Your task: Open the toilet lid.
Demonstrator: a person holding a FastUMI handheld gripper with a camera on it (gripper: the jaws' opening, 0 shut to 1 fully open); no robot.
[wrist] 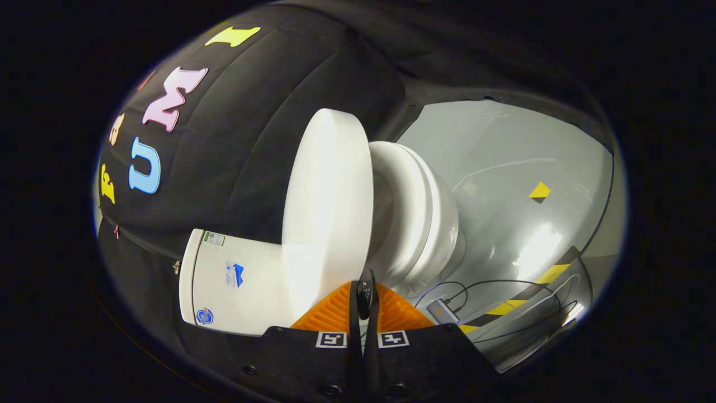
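The view is rolled sideways, so the white toilet lies across it. Its lid is lifted well off the seat and leans back toward the tank, with a wide gap between lid and seat. Beyond the seat is the bowl. My gripper is shut, fingers pressed together with nothing between them. The fingertips sit at the lid's rim, at the mouth of the gap between lid and seat; whether they touch the lid I cannot tell.
The grey glossy floor spreads past the bowl. On it lie dark cables, a small grey box, a strip of yellow-black tape and a yellow square mark. Black cloth wall stands behind the tank.
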